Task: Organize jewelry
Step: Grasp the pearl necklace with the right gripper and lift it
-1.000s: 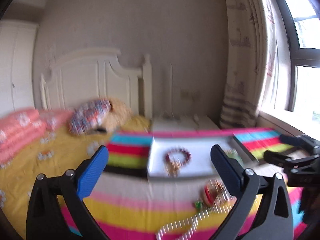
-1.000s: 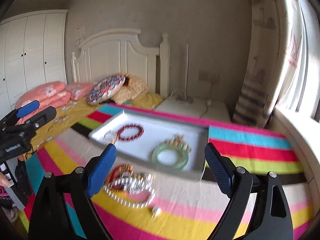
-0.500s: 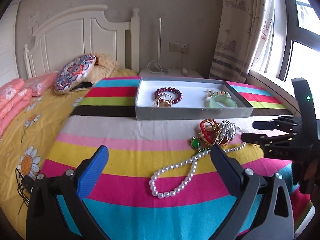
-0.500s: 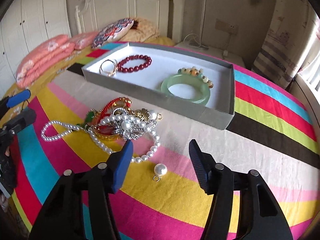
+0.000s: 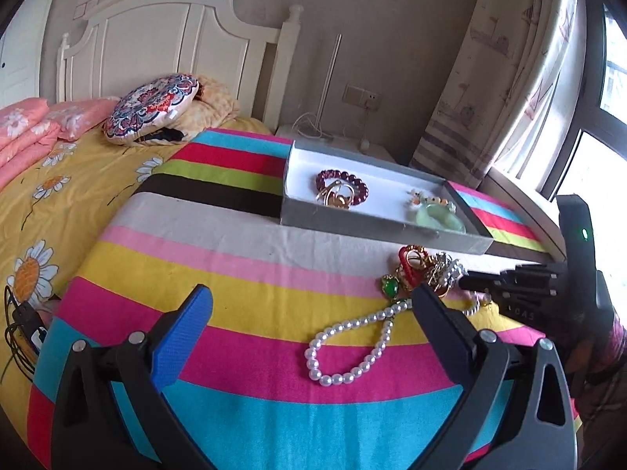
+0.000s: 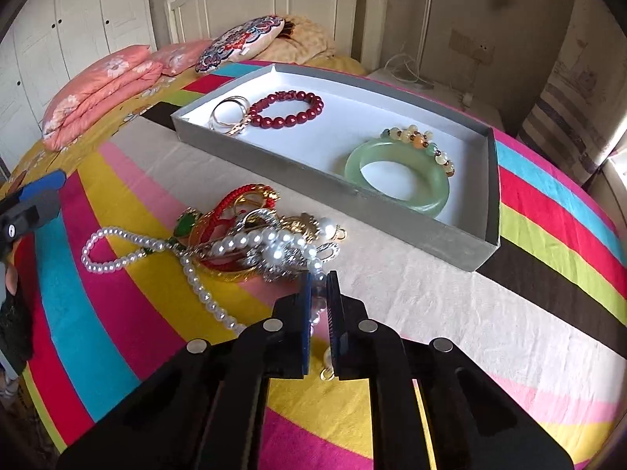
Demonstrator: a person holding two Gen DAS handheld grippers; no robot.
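Task partly complete: red bead bracelet [image 6: 288,109] and jade bangle [image 6: 397,180] lie in the grey tray [image 6: 333,192], tangled pile [image 6: 254,243] remains on the striped bedspread [image 6: 431,297]; right hand-held gripper [image 6: 319,286] clamped on the pearl necklace [image 6: 196,278], left hand-held gripper [image 5: 309,305] spread apart.

Striped multicolour cloth [image 5: 243,258] covers the near surface; beyond it a yellow daisy-print bedsheet [image 5: 58,180] carries folded pink quilts [image 6: 98,90] at its far left edge. A round patterned cushion [image 5: 153,107] leans on a tan crumpled blanket [image 5: 213,105] below the white headboard [image 5: 168,35], with white wardrobe doors [image 6: 78,11] further left. Right of the bed: a white bedside table [image 5: 337,143] with cables, a wall socket [image 5: 362,96] above it, a patterned curtain [image 5: 505,70] and a window [image 5: 603,117].
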